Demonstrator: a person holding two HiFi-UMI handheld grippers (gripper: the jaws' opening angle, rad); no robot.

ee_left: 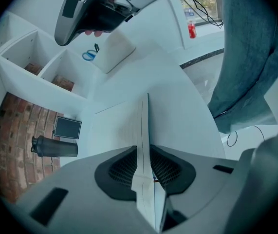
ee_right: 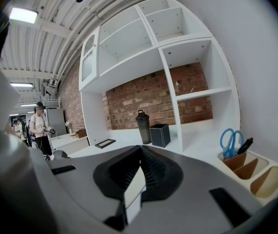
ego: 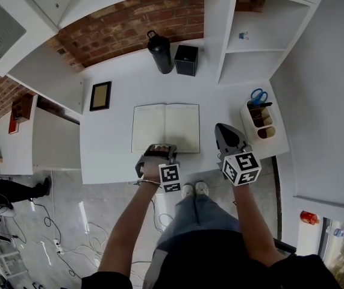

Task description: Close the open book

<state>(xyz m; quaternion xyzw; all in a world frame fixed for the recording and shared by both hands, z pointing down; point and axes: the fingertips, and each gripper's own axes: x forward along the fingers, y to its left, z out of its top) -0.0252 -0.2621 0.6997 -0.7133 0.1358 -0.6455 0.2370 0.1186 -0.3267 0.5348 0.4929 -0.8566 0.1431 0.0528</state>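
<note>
An open book (ego: 165,127) with pale blank pages lies flat on the white table (ego: 111,149), spine running away from me. My left gripper (ego: 159,147) is at the near edge of the book's left half. In the left gripper view its pads (ee_left: 124,168) pinch a thin edge of the book (ee_left: 139,145), which stands up between them. My right gripper (ego: 222,127) hovers just right of the book, shut and empty. The right gripper view shows its jaws (ee_right: 141,150) meeting at the tips, pointing toward the shelves.
At the back stand a black bottle (ego: 160,53) and a black box (ego: 186,59), with a small framed picture (ego: 100,96) lying to the left. A desk organizer (ego: 259,119) holding blue scissors sits at the right, below a white shelf unit (ego: 244,35). The table's near edge runs under my hands.
</note>
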